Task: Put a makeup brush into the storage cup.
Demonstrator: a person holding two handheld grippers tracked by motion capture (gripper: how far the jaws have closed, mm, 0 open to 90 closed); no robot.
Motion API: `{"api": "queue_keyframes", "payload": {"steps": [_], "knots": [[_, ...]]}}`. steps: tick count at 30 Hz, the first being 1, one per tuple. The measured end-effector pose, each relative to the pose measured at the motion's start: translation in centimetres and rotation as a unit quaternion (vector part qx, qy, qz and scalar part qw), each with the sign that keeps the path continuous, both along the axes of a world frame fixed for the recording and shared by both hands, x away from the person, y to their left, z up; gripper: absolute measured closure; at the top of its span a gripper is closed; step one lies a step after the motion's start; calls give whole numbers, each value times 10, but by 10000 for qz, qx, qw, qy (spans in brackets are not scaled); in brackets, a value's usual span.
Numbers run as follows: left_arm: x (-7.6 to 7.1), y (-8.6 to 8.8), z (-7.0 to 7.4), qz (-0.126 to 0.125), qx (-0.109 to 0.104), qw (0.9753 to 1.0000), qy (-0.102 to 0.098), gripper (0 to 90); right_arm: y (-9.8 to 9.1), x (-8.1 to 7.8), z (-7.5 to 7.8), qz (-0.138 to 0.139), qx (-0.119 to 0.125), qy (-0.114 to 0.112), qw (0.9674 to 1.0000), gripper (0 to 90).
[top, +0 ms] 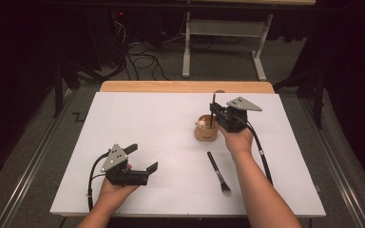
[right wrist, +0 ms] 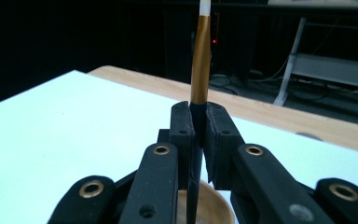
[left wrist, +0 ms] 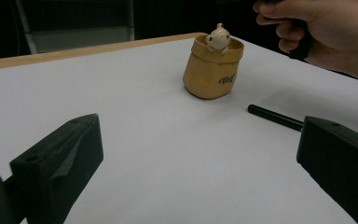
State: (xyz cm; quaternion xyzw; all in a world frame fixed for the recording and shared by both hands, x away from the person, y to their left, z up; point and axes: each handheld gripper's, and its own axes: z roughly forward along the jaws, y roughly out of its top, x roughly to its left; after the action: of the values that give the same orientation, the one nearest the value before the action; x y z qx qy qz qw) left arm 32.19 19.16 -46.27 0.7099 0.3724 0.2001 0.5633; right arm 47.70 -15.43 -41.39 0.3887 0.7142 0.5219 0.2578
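The gold-banded brush [right wrist: 200, 60] stands upright, pinched between the pads of the right tool [top: 217, 114], its lower end down inside the tan holder [top: 206, 129] with the little figure at its rim — that holder sits on the white worktop [top: 138, 123]. A second, black brush [top: 218, 172] lies flat nearer the person, just beside the right forearm. Over at the near left, the left tool [top: 142, 159] rests with jaws spread wide — nothing between them.
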Motion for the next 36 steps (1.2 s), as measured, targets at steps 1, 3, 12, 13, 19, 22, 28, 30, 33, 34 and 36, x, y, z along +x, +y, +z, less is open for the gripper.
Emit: {"api": "queue_keyframes", "payload": {"steps": [1,3,12,13,19,22,28,30,33,34,36], "knots": [[0,0,0,1,-3,10000,1,12,1,0,-1,23,-41,32,10000,837],[0,1,0,-2,-7,10000,11,12,2,0,-4,58,-78,93,9999,838],[0,2,-1,18,-102,9999,85,13,6,3,-10,55,-145,270,9995,835],[0,2,-2,17,-115,9999,98,13,5,4,-10,69,-120,313,9994,832],[2,4,-4,52,-159,9997,165,15,1,1,-3,83,167,263,9995,519],[3,5,-4,72,-163,9996,198,15,-1,-2,-1,101,261,277,9992,355],[4,4,-5,81,-101,9997,198,14,2,-12,0,260,152,379,9988,92],[5,3,-5,39,-22,9998,172,14,3,-14,0,318,80,365,9988,20],[6,1,-4,-8,180,9998,78,9,3,-16,3,307,15,231,9993,5],[6,0,-3,-23,255,9997,7,7,2,-16,4,286,11,168,9995,4],[7,1,-1,-76,74,9999,85,6,2,-15,4,344,-179,231,9990,5]]}}
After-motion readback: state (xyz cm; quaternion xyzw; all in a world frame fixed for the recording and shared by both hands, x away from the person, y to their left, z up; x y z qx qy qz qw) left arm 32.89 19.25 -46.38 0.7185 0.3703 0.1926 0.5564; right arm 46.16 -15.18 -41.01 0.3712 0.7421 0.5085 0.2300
